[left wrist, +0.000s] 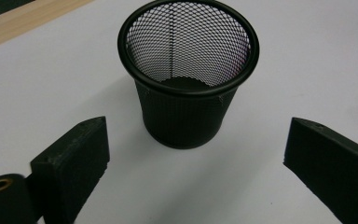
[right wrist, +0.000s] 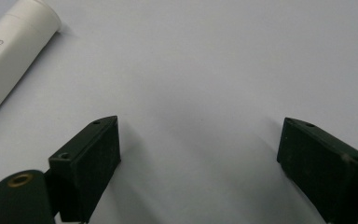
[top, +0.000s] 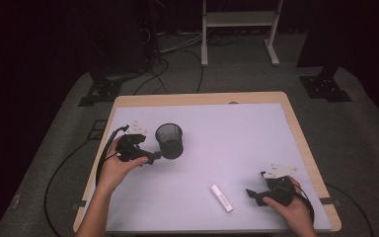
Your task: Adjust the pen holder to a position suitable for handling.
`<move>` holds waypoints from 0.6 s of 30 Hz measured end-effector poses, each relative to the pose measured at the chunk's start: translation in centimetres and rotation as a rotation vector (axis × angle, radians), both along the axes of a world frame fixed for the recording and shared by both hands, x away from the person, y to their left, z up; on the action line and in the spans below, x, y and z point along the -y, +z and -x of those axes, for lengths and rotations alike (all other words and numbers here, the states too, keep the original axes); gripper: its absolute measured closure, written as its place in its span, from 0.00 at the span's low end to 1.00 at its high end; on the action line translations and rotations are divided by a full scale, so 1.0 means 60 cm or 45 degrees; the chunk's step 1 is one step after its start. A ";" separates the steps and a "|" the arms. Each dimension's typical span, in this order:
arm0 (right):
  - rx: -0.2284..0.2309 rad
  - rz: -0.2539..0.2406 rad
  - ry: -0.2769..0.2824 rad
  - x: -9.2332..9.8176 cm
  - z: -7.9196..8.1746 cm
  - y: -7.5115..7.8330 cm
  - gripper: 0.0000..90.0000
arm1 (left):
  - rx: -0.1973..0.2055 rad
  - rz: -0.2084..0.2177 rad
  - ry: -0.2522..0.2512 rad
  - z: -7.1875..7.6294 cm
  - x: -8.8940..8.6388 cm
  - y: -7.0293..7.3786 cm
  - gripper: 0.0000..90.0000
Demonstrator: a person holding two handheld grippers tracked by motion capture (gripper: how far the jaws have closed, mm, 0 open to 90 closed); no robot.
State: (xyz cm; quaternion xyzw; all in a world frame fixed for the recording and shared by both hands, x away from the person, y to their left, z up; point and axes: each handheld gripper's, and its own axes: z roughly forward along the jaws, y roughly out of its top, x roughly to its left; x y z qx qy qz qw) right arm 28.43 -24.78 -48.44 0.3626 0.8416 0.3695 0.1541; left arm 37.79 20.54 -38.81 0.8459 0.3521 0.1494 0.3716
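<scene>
— Two sets of jaws are standing apart, gripping nothing. Where is the left gripper (top: 154,157) pointing?
— At the black wire-mesh cup (left wrist: 188,70), sitting upright on the white table (top: 237,143); the white plastic tube (top: 221,198) is lying near the right gripper (top: 251,194). Keep the cup steady, I'd say.

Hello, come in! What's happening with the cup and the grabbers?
Both grippers, left and right, open, empty. Mesh cup upright, untouched. White tube lying flat. Nothing blocking.

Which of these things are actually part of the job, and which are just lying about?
Part of the job:
- black mesh cup, upright, in front of the open left claw
- white tube, lying flat near the open right claw

Just lying about:
- white metal stand behind the table
- floor cables
</scene>
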 end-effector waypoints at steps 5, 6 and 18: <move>-0.002 -0.001 -0.001 0.000 0.000 0.000 0.13 | 0.009 -0.008 0.003 -0.012 0.004 0.011 0.07; -0.002 -0.002 -0.002 0.000 0.000 0.000 0.13 | 0.008 -0.006 0.007 -0.013 0.004 0.012 0.07; 0.000 0.001 0.001 0.000 0.000 0.000 0.13 | 0.006 -0.015 0.022 -0.043 0.014 0.022 0.14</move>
